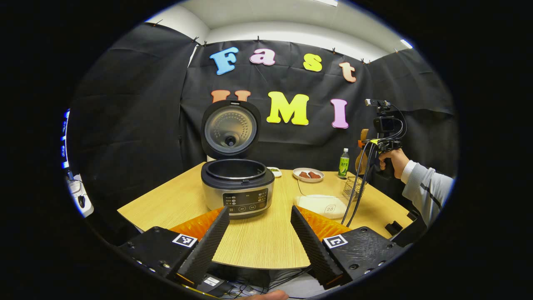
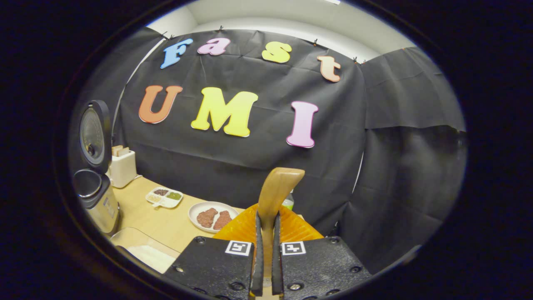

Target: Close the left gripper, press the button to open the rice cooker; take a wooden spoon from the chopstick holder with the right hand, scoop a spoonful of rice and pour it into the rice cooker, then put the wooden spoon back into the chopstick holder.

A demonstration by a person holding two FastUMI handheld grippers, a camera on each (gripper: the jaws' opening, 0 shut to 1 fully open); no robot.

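The wooden spoon [image 2: 275,189] stands upright, pale brown with a flat squared top, pinched between the 2 fingers of the right claw [image 2: 266,250], held up above the tabletop's [image 1: 266,241] far right side; its lower end is hidden between the fingers. The cooker [image 1: 237,187] sits left of centre, lid raised, pot interior too dark to read. The rice tray [image 1: 322,205] lies right of it. The holder [image 1: 354,186] is half hidden by cables. The left claw [image 1: 260,233] is spread wide.
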